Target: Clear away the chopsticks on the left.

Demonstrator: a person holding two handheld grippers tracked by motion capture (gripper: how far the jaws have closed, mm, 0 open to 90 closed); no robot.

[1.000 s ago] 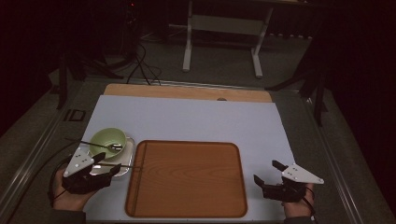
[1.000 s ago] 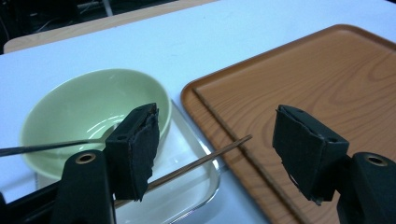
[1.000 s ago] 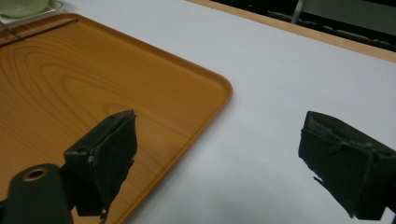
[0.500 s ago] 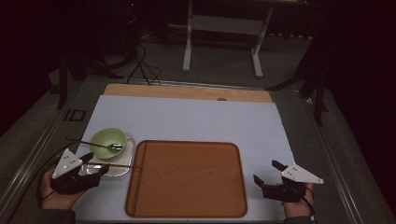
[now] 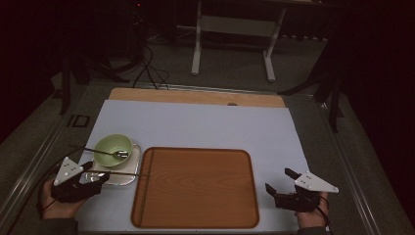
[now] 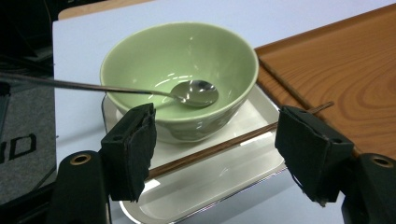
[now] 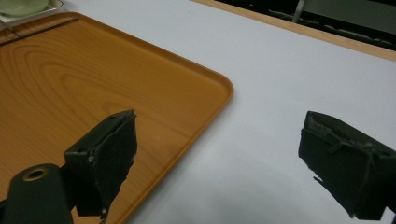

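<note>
High view: at lower left the left gripper (image 5: 93, 177) sits with jaws spread, holding nothing, just short of a small white tray (image 5: 117, 174). A green bowl (image 5: 113, 149) stands on that tray with a spoon (image 5: 105, 152) resting in it, handle sticking out to the left. A chopstick (image 5: 122, 172) lies across the tray's near part, its tip reaching the big wooden tray (image 5: 195, 188) at centre. At lower right the right gripper (image 5: 281, 185) rests on the white mat (image 5: 210, 125), jaws wide apart and empty.
</note>
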